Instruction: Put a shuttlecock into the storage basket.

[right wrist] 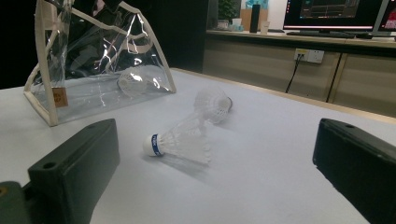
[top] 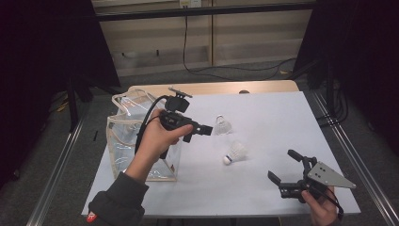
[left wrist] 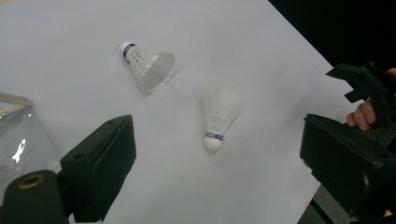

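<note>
On white table (top: 263,188): two shuttlecocks (top: 235,153), blue cork bands, print unreadable; left gripper (top: 207,130), right gripper (top: 284,172) fingers spread, empty.

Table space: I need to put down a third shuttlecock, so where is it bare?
Bare white table runs right of the two shuttlecocks to the far right edge, and along the near edge left of the right tongs. The left side is crowded by the clear bag.

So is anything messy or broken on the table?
Nothing looks broken. Two shuttlecocks lie tipped on their sides on the white table, outside the clear bag, which already holds one. Both grippers hang open.
</note>
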A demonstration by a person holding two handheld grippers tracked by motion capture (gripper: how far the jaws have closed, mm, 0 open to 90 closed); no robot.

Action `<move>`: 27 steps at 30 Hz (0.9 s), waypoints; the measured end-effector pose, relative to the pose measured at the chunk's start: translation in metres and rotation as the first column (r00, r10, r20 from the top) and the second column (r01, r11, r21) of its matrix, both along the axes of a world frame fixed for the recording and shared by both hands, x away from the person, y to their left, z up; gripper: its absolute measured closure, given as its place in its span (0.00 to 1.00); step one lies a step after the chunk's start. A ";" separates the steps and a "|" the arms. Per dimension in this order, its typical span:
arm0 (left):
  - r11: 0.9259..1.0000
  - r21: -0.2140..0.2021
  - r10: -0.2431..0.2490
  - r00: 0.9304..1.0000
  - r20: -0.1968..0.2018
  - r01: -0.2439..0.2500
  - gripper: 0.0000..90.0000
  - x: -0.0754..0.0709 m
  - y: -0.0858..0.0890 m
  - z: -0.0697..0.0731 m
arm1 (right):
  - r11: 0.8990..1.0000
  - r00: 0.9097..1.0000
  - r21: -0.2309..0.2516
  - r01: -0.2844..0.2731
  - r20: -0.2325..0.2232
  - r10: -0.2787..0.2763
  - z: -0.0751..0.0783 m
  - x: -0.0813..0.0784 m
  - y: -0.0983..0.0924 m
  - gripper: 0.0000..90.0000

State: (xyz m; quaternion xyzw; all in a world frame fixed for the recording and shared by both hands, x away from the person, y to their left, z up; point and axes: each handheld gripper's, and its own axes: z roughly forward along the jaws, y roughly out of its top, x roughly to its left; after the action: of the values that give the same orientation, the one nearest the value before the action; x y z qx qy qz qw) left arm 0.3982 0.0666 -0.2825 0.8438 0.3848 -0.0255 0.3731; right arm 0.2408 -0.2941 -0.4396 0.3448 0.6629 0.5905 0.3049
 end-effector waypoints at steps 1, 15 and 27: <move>1.000 0.003 -0.007 1.000 0.003 0.007 0.12 0.000 0.000 -0.001 | 1.000 1.000 -0.007 -0.003 0.001 0.003 0.000 0.000 0.000 0.00; 1.000 0.002 -0.020 1.000 0.014 0.020 0.11 -0.005 -0.005 -0.018 | 1.000 1.000 -0.004 0.001 0.002 -0.001 0.000 -0.001 -0.001 0.00; 1.000 -0.002 -0.027 1.000 0.013 0.027 0.10 -0.007 -0.008 -0.029 | 1.000 1.000 -0.004 0.002 0.002 -0.002 0.000 -0.002 -0.002 0.00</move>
State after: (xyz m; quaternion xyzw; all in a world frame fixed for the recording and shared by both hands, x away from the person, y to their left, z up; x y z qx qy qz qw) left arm 0.3907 0.0587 -0.3118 0.8486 0.3710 -0.0254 0.3764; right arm 0.2391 -0.2956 -0.4391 0.3444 0.6634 0.5893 0.3068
